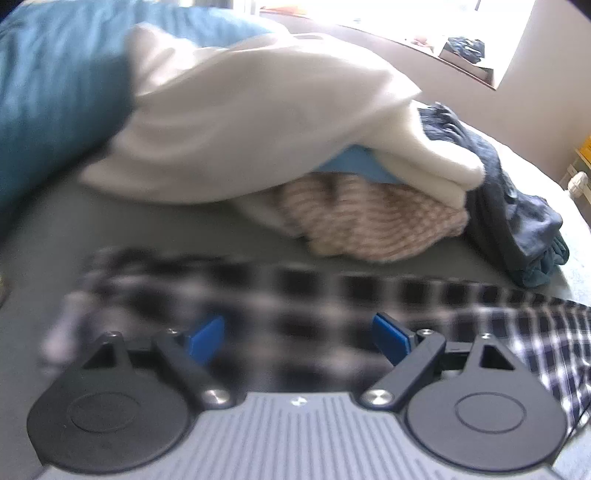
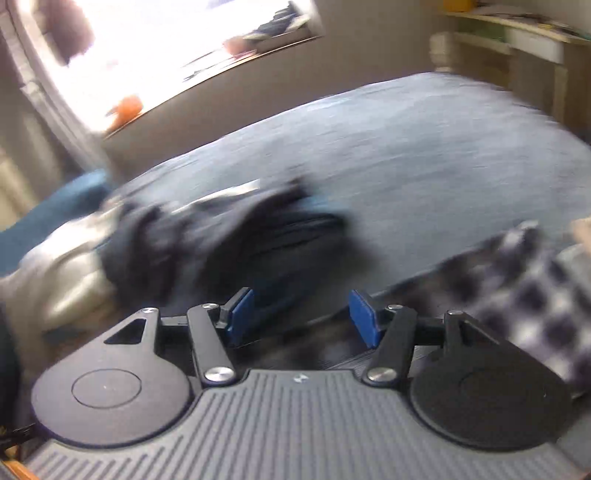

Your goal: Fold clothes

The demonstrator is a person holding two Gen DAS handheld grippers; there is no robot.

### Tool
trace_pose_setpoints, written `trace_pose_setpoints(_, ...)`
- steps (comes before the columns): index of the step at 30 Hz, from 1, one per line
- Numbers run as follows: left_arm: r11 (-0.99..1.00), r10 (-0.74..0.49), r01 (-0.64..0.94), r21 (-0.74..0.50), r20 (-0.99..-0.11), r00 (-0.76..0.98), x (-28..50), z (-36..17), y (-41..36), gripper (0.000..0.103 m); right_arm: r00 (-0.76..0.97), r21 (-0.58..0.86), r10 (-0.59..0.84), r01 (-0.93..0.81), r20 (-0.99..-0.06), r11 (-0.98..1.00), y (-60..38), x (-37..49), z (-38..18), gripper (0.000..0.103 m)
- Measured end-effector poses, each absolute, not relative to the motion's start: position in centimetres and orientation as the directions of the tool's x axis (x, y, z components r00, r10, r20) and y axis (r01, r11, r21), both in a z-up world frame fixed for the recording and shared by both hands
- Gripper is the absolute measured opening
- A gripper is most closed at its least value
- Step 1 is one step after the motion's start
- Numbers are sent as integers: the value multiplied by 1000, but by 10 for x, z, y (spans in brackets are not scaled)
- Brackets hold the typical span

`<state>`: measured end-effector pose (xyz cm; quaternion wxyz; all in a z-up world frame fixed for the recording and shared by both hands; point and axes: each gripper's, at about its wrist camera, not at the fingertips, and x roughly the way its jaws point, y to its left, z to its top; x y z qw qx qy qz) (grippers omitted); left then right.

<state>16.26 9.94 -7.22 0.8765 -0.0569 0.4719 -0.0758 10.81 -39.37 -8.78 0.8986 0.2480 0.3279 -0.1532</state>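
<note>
Your left gripper [image 1: 299,332] is spread wide with nothing between its pads, and the plaid shirt [image 1: 369,295] lies right under and just ahead of it, running from about 9 o'clock across to 4 o'clock on the bed [image 1: 44,229]. The risk here is that you close on a single blurred layer, or on two layers at once, because the left view is smeared and the shirt's edge cannot be made out; a pinch like that would likely drag the cloth crooked and spoil the fold. Your right gripper [image 2: 301,317] is also wide and empty; in its view the plaid shirt [image 2: 524,295] sits off at 3 o'clock, just beside the right finger, so a grab straight ahead would probably miss it and could catch the dark clothes [image 2: 229,243] at 11 o'clock instead. Beyond the left gripper, at 12 to 1 o'clock, the pile [image 1: 369,218] of striped, white and dark items stands near the shirt's far edge; sweeping the shirt forward could snag it or tip it. Farther off, the blue pillow [image 1: 55,103] lies at 10 o'clock and the window [image 1: 424,22] at 1 o'clock, well apart from the work.
</note>
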Motion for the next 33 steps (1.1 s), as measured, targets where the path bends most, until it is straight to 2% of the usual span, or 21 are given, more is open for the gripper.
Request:
trace_pose_setpoints(7, 942, -263, -53, -332, -826, 498, 148, -100, 172, 90, 748, 362, 165, 106, -643, 926, -266, 159, -58, 59)
trace_pose_setpoints(13, 876, -332, -171, -452, -820, 466, 136, -124, 235, 90, 549, 389, 453, -237, -702, 890, -152, 225, -70, 61)
trace_pose_setpoints(16, 832, -367, -231, -505, -812, 453, 129, -136, 266, 90, 423, 393, 537, -383, -730, 836, -94, 270, -86, 62)
trace_pose_setpoints(21, 759, -421, -289, -583, -778, 466, 128, -151, 295, 90, 254, 420, 597, -508, -761, 752, -7, 345, -117, 63)
trace_pose_setpoints(27, 668, -475, -326, -669, -720, 506, 132, -168, 313, 88, 136, 450, 606, -549, -784, 704, 68, 396, -149, 63)
trace_pose_setpoints(28, 651, -483, -331, -683, -710, 513, 132, -170, 316, 86, 111, 464, 606, -540, -788, 702, 75, 403, -156, 63)
trace_pose_setpoints(30, 618, -499, -341, -709, -688, 526, 134, -176, 322, 77, 66, 484, 602, -527, -796, 698, 85, 412, -168, 63)
trace_pose_setpoints(33, 565, -520, -354, -745, -655, 548, 136, -184, 331, 71, -64, 523, 575, -506, -815, 686, 93, 413, -187, 63)
